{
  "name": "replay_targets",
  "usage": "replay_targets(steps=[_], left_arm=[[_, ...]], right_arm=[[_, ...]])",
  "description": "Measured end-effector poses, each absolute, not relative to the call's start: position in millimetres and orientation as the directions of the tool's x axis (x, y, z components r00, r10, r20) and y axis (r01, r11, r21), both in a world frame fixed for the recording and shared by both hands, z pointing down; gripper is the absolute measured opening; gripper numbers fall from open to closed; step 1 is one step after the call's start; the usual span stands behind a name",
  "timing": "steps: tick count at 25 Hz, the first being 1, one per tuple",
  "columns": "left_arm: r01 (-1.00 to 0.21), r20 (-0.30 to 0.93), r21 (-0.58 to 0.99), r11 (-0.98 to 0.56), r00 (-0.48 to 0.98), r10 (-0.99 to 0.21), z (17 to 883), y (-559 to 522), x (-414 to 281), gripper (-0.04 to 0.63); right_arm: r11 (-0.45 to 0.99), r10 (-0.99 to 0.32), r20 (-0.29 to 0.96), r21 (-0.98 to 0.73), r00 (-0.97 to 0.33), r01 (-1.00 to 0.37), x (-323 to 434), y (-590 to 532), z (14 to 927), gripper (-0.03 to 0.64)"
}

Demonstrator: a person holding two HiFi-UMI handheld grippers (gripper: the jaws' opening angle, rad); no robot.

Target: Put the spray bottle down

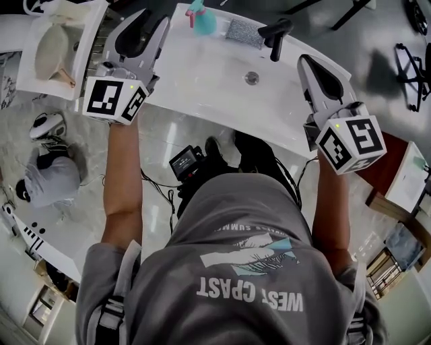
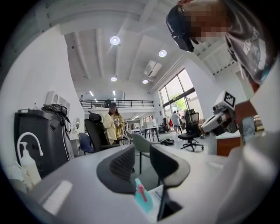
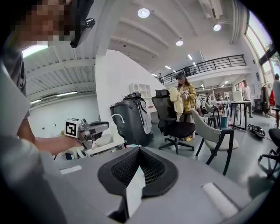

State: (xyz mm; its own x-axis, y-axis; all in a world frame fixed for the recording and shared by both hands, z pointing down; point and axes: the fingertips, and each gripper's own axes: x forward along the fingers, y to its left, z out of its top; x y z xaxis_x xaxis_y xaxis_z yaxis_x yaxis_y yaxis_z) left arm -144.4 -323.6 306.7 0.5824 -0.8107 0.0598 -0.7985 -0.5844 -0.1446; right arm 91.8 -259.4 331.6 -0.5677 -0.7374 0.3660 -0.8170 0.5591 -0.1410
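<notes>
The teal spray bottle stands upright at the far edge of the white bench, free of both tools and, to my eye, already set down. The left tongs are part-open and hold nothing. The bottle is just ahead of them, a shade to their right (its long axis straight up), so that hand is nearer; the right tongs, pinched together and empty, hang well apart.

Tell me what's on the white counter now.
Along the far edge of the counter: a teal spray bottle, a grey brush, a black tap; a drain nearer. The left tongs hide its left corner.
</notes>
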Motion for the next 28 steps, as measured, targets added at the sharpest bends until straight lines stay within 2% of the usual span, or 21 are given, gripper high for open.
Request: replay_targets(steps=[4,12,16,28], left_arm=[[-0.783,0.049,-0.185,-0.593,0.596,-0.802,280,-292,-142,0.003],[-0.75,0.057,-0.229,-0.621,0.626,-0.777,234,-219,-140,0.003],[-0.75,0.02,-0.218,-0.624,0.636,-0.771,218,-185,-141,0.003],[-0.778,0.005,-0.214,-0.591,0.604,-0.797,209,-128,-170,0.003]], right_arm=[[0.577,-0.741,0.337,-0.122,-0.581,-0.807,89,-249,317,0.002],[0.638,-0.722,0.31,-0.051,-0.619,-0.769,65,-214,282,0.0],[0.661,-0.713,0.301,-0.014,-0.634,-0.75,53,-196,264,-0.001],[0.676,-0.705,0.304,0.017,-0.641,-0.736,37,-149,248,-0.002]])
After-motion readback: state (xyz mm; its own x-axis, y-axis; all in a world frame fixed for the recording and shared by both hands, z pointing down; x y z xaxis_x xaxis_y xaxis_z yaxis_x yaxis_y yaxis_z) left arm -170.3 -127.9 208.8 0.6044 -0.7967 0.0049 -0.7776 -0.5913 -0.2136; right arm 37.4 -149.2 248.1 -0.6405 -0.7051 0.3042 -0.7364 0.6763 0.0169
